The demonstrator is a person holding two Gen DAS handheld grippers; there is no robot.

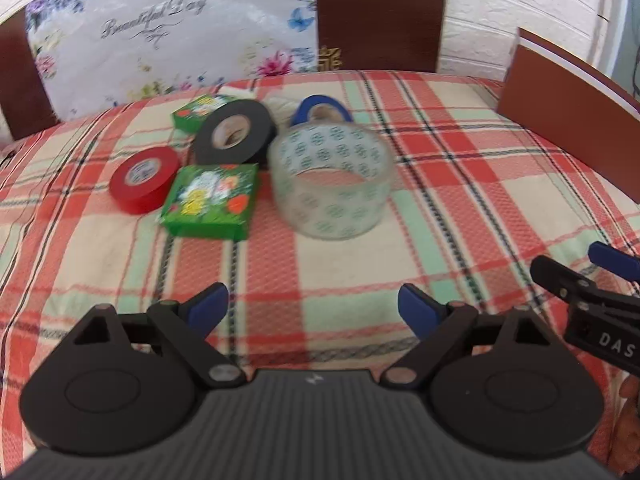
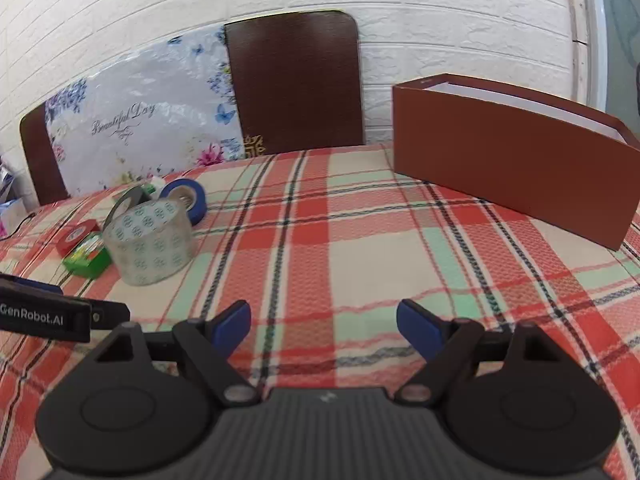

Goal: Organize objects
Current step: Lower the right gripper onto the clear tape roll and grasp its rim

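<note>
A clear tape roll (image 1: 331, 181) with green logos stands on the plaid tablecloth, also in the right wrist view (image 2: 150, 237). Beside it lie a black tape roll (image 1: 234, 133), a red tape roll (image 1: 144, 179), a blue tape roll (image 1: 320, 110) and two green boxes, one near (image 1: 211, 200) and one far (image 1: 200, 111). My left gripper (image 1: 313, 307) is open and empty, some way short of the clear roll. My right gripper (image 2: 324, 321) is open and empty over bare cloth. A brown open box (image 2: 512, 160) stands at the right.
The plaid-covered table (image 2: 360, 248) spreads between the tape cluster and the brown box. Two dark chair backs (image 2: 296, 80) and a floral bag (image 2: 136, 128) stand behind the table against a white brick wall. The right gripper shows at the left wrist view's right edge (image 1: 592, 292).
</note>
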